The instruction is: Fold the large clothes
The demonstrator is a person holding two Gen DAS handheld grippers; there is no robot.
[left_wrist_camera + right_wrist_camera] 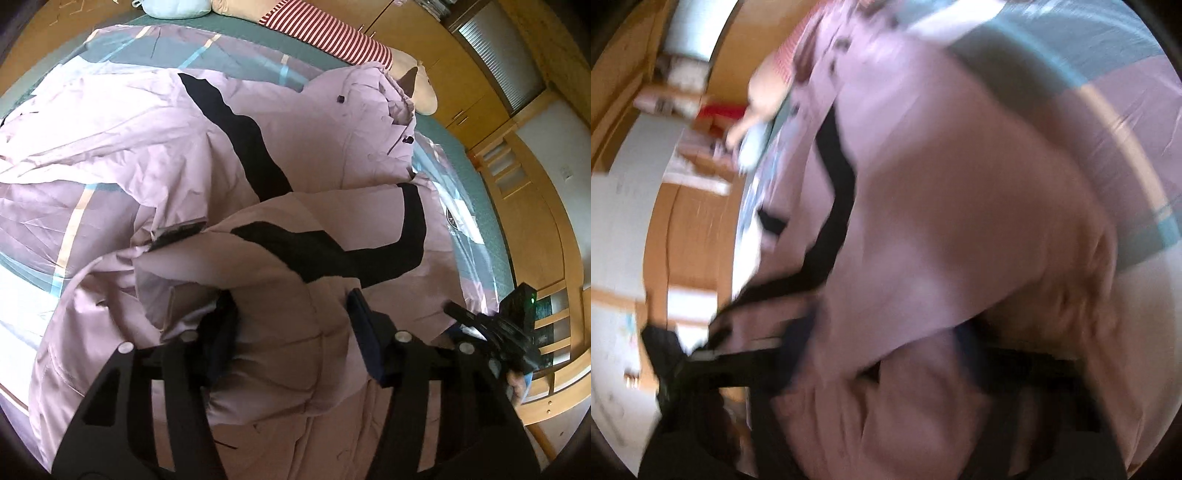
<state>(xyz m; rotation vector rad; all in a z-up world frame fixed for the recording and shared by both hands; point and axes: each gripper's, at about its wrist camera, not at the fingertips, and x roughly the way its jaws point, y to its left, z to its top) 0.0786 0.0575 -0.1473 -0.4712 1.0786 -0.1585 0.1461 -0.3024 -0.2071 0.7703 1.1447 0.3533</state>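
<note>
A large pink jacket (155, 122) with black stripes lies spread across a bed (236, 62) covered in a pastel patchwork sheet. The left gripper (291, 325) has its fingers clamped around a thick bunched fold of the jacket near the camera. The right gripper (886, 343) has jacket (942, 184) fabric between its fingers, but blur hides whether it grips. A striped pillow (332, 33) rests at the bed's far edge.
</note>
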